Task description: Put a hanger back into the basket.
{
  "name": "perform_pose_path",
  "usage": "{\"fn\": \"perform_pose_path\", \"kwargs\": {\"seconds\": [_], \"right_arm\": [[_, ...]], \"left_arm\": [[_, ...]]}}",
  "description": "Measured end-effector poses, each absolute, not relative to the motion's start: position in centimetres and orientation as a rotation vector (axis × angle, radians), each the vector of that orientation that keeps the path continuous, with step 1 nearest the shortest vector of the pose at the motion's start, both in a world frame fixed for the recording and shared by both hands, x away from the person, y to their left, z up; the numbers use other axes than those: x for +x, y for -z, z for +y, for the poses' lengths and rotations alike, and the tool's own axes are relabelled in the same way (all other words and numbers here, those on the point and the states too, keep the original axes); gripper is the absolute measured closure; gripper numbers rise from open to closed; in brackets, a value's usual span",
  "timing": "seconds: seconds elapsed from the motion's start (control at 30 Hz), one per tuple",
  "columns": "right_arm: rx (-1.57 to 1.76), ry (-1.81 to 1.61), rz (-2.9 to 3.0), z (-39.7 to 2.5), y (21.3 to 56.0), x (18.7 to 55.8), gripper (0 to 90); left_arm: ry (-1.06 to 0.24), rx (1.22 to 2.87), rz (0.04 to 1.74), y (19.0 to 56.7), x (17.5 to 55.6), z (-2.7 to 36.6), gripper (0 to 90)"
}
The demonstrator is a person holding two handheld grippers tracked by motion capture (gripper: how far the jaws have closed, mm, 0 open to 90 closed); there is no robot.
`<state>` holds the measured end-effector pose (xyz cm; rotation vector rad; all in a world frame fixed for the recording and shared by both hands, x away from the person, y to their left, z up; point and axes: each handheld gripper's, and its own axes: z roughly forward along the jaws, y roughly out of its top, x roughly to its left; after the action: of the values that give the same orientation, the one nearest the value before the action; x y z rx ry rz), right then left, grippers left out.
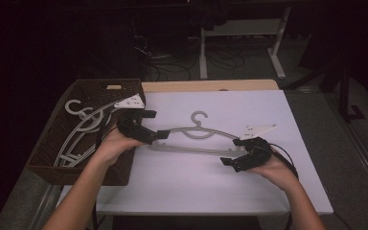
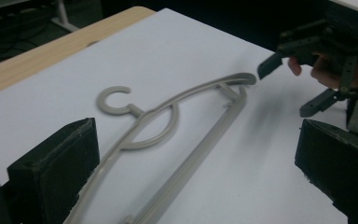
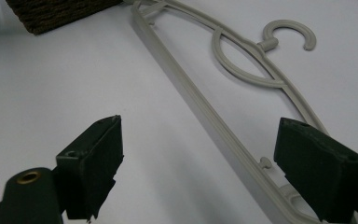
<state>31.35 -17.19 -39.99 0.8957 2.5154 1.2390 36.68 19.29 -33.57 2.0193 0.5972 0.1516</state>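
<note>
Both sets of jaws stand open. The left gripper (image 1: 149,125) straddles one end of the grey hanger (image 1: 196,135) lying flat on the white table (image 1: 287,191); the right gripper (image 1: 234,160) hovers at the other end. Judged step: placing or releasing. Next likely calls for drawing back cleanly toward the wicker basket (image 1: 52,139).

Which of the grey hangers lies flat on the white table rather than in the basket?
The hanger lying between the two grippers, hook pointing away from the person; the other hangers are piled in the brown basket.
</note>
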Motion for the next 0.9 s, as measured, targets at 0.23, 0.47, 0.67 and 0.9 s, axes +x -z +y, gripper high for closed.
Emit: {"fn": "perform_pose_path", "kwargs": {"seconds": [0.23,0.47,0.67,0.9], "right_arm": [[0.928,-1.224,2.505,-16.7,39.9,32.2,17.4],[1.004,-1.126,2.504,-16.3,40.9,34.4,39.3],[1.07,-0.988,2.517,-16.3,42.5,36.3,66.3],[1.045,-0.974,2.575,-16.4,43.1,35.5,88.5]], "left_arm": [[-0.145,2.062,0.562,35.2,36.7,16.9,0.0],[-0.148,2.043,0.56,35.6,36.3,16.5,0.0],[-0.148,2.04,0.56,35.7,36.2,16.6,0.1],[-0.149,2.049,0.561,35.9,36.1,16.6,2.4]]}}
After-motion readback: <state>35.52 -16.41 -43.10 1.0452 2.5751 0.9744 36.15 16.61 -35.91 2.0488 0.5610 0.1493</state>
